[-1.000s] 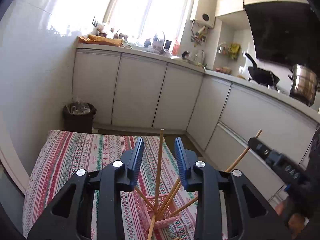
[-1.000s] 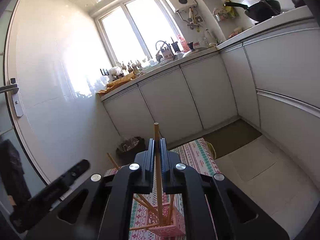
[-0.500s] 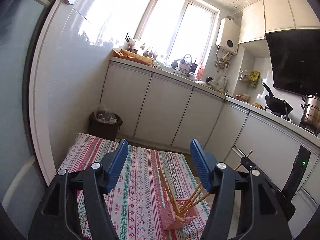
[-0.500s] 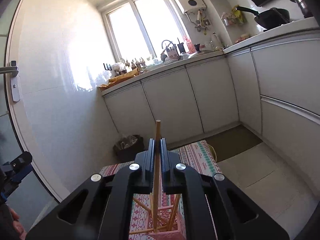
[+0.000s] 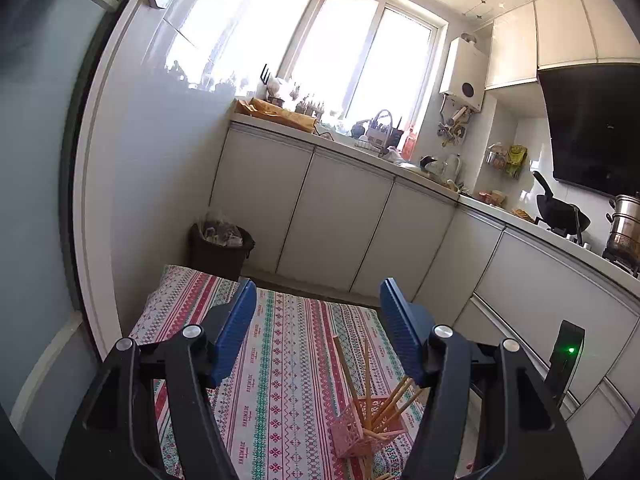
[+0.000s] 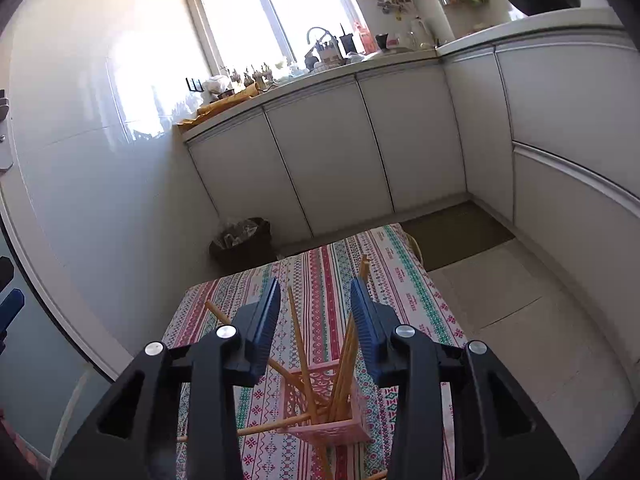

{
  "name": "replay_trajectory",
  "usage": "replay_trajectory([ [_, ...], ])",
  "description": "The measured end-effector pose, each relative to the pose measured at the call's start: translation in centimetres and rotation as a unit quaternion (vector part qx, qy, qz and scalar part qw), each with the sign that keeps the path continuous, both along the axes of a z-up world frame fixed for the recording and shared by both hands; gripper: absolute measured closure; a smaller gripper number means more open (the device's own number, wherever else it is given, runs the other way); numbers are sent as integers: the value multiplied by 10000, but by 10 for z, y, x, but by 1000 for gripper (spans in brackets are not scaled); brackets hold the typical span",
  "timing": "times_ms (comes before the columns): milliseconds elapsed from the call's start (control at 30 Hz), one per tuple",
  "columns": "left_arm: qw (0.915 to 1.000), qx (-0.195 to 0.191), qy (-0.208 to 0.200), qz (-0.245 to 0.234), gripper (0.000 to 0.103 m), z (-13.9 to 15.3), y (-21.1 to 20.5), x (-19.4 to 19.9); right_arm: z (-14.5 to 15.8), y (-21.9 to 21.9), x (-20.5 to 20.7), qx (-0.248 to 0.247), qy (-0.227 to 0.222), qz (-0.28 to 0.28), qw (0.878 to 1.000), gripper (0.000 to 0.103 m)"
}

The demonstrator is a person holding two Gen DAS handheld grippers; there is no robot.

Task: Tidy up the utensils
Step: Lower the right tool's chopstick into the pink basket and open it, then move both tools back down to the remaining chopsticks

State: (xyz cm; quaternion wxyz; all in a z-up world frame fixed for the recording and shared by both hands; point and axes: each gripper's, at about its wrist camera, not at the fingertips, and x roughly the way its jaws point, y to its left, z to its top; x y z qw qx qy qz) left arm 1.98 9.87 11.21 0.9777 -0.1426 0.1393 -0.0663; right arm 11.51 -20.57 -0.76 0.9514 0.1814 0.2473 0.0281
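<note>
Wooden chopsticks (image 6: 304,344) are seen standing in a pink lattice plastic basket (image 6: 328,420) on the striped patterned tablecloth (image 6: 332,272); right gripper (image 6: 316,316) jaws are opening around them, pressing nothing; left gripper (image 5: 318,328) jaws are held apart, empty

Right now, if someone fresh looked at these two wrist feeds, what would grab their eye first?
Probably the pink basket bristling with wooden chopsticks on the striped tablecloth, just below the right gripper, whose blue jaws are opening around one upright stick without pressing it. Next, the sun-glared window above the cluttered counter, then the left gripper open, gripping nothing.
</note>
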Motion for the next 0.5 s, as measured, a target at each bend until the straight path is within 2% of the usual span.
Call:
replay_trajectory([
  [67,10000,-15,-8,2,41,1,0,1,-1,-2,-3,48,-35,-6,10000,65],
  [300,10000,75,34,-42,37,0,-3,0,14,-15,-30,259,-532,-233,9980,30],
  [500,9999,108,95,-68,29,-3,-7,0,21,-25,-43,250,-627,-385,9970,23],
])
